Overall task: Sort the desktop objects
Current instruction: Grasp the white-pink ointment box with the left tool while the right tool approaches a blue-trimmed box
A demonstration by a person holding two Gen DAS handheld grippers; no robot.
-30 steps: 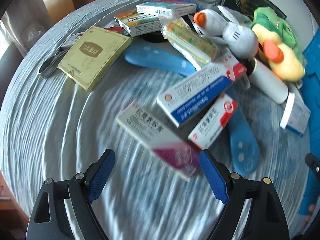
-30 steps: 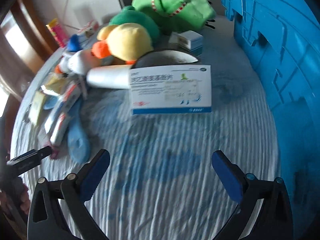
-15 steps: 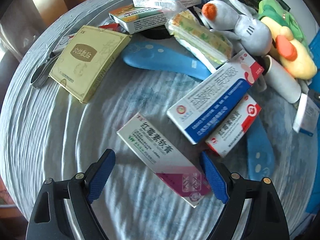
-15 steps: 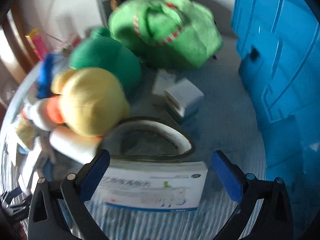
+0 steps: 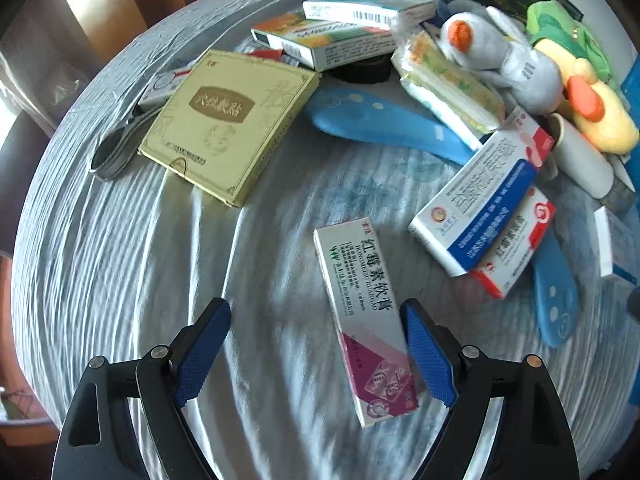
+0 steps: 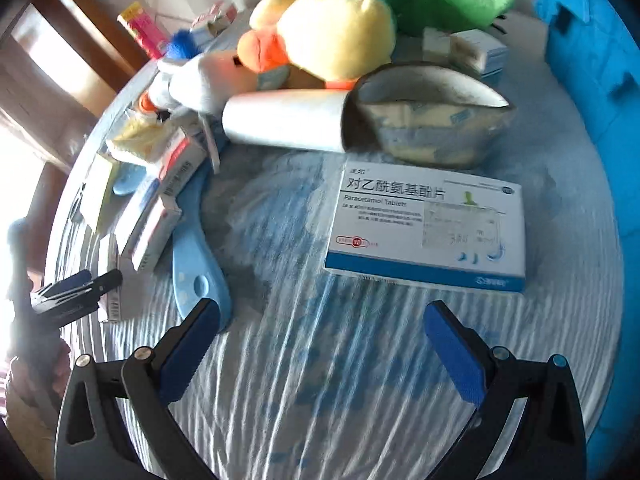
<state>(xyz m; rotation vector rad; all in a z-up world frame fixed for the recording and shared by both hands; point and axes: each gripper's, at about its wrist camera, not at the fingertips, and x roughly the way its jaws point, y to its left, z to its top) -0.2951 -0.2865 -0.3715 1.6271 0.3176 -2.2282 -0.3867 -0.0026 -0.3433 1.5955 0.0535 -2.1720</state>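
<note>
Left tool (image 5: 316, 354), jaws apart and empty, hovers over the pink-ended medicine box (image 5: 366, 322); its long axis runs away from the tool, beside the right finger.

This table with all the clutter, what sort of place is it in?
Probably a home, not a lab. A cloth-covered table holds medicine boxes such as the paracetamol box, a yellow plush duck and other soft toys, with a blue storage crate beside them.

I read "Paracetamol Tablets" and 对乙酰氨基酚片 on the white-and-blue medicine box (image 6: 426, 228); 红霉素软膏 on the white-and-magenta ointment box (image 5: 366, 320).
</note>
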